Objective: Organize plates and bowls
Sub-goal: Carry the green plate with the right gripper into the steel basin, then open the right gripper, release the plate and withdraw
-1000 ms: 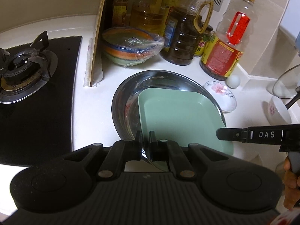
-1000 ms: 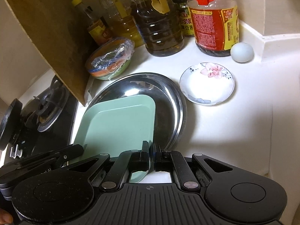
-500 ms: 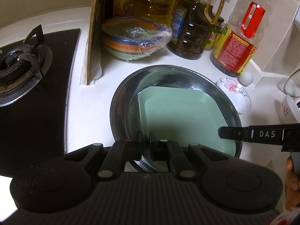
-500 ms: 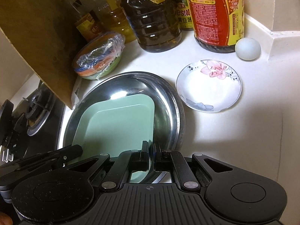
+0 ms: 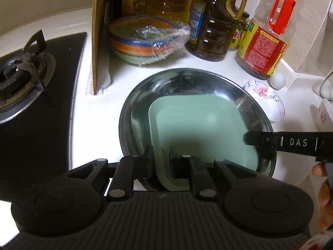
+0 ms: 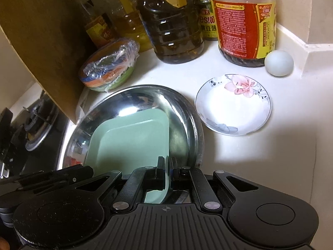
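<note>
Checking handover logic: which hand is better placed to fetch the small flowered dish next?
Right. Its tongs sit nearer the flowered dish, though shut on the green plate. The left tongs, jaws just opening, lie across the steel pan.

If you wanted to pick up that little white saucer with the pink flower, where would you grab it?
By its rim. The flowered saucer lies flat and shallow on the white counter, so only the thin upturned edge offers a pinch. I would come from the near side, where the counter is bare; the oil bottle and egg crowd the far side.
</note>
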`<action>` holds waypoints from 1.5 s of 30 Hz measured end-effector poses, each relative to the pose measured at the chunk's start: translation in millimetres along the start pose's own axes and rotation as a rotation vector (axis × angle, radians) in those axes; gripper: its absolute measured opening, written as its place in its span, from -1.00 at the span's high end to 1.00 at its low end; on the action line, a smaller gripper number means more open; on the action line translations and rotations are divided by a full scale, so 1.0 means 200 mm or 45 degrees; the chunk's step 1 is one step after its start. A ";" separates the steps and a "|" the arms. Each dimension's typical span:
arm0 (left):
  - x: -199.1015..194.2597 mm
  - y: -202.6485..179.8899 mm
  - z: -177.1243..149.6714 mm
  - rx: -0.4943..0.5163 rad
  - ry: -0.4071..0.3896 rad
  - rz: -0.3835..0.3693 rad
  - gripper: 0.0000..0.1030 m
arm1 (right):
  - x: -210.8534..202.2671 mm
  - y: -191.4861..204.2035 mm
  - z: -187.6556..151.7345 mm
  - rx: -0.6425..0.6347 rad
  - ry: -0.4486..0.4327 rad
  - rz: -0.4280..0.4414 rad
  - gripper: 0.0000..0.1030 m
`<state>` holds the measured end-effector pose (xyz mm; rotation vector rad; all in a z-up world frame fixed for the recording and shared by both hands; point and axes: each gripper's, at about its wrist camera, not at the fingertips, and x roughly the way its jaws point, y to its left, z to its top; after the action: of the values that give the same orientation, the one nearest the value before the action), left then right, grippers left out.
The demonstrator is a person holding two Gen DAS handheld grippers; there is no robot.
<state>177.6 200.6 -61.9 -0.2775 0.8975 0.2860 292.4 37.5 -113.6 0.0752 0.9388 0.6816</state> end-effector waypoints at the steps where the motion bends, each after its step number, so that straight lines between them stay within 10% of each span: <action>1: -0.01 0.00 0.00 0.003 -0.006 -0.010 0.72 | -0.01 0.00 0.00 -0.002 -0.018 0.007 0.91; 8: -0.14 -0.01 0.02 0.016 -0.069 -0.069 0.62 | -0.15 0.03 -0.02 0.008 -0.125 0.069 0.76; 12: -0.25 -0.02 0.00 0.058 -0.109 -0.088 0.56 | -0.26 0.03 -0.07 0.046 -0.178 0.092 -0.09; 45: -0.57 -0.09 -0.49 0.095 0.027 -0.068 0.44 | -0.70 -0.06 -0.61 0.159 -0.106 0.077 -0.48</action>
<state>45.2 135.2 -26.3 -0.2352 0.9181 0.1999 148.9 -78.9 -90.5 0.2418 0.9012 0.6703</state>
